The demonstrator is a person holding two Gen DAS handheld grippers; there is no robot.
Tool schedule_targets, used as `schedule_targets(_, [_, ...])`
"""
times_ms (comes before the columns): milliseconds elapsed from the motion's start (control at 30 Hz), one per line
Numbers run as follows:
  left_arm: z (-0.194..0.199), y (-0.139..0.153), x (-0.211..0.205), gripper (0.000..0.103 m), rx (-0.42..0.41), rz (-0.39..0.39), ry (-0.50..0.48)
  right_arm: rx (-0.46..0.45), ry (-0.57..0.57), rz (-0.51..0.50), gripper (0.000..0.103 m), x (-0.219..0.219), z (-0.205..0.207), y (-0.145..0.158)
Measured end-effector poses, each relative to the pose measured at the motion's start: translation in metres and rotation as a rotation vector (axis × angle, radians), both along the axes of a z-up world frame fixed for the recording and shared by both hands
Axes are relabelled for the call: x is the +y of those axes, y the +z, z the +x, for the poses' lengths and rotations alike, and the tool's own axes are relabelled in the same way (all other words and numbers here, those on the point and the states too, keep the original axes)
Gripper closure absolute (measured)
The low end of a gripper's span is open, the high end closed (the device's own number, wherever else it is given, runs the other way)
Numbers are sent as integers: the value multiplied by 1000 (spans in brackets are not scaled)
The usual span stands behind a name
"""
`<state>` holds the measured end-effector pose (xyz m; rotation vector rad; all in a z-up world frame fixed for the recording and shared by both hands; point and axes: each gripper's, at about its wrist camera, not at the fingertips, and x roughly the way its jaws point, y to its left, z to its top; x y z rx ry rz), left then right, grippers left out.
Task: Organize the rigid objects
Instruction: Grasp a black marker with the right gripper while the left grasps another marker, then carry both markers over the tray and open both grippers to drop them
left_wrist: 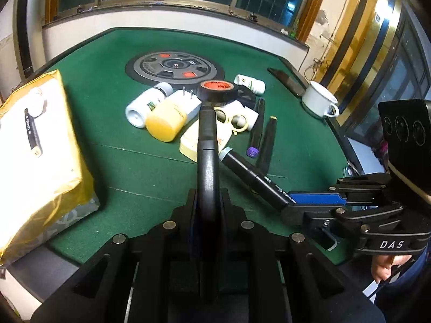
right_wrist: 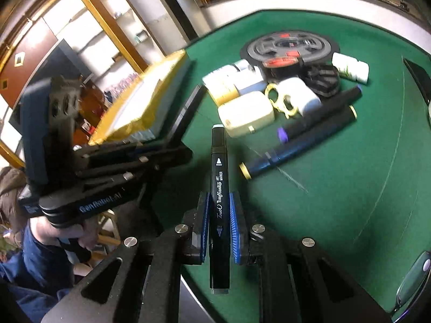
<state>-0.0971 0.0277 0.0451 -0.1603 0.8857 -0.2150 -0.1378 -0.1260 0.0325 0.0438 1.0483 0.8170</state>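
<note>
I've got a black marker in each gripper. The right gripper (right_wrist: 219,231) is clenched on a marker (right_wrist: 219,188) about mid-barrel between its blue pads, the pen running straight along the fingers with its grey cap forward — a grip that should let me drop it lengthwise. The left gripper (left_wrist: 207,177) is clamped on another pen (left_wrist: 207,140), which stands edge-on in its view and hides the jaws' tips. Both pens are lifted clear of the green table (left_wrist: 140,172). My guess is they go to the yellow box (left_wrist: 35,145) at the table's left edge, where one marker (left_wrist: 32,132) already lies beside a small white item. The pile remains mid-table, in front of the round centre disc (left_wrist: 175,67): two markers (right_wrist: 301,148) lying side by side, white bottles (left_wrist: 148,103), a yellow jar (left_wrist: 165,123), a tape roll (left_wrist: 216,88), a cream case (right_wrist: 246,117), a plug. A mug (left_wrist: 319,99) sits at the right edge, a phone (left_wrist: 287,80) near it. The two grippers are close together — in the right view the left one stands between me and the box, so I'd let it go first.
</note>
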Motion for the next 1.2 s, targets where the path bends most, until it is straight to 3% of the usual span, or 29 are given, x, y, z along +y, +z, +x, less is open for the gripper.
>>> schedule_targets(500, [-15,26,50,91,-81,-76,111,-23,17,54,90,55,20,25])
schedule_targets(900, [-30,41,123,91,-147,-84,316,-47,84,83,90,120,30,48])
schedule_targets(1200, [-6,15,184,91,-60,-101,478,-70,115,34,90,191,49,53])
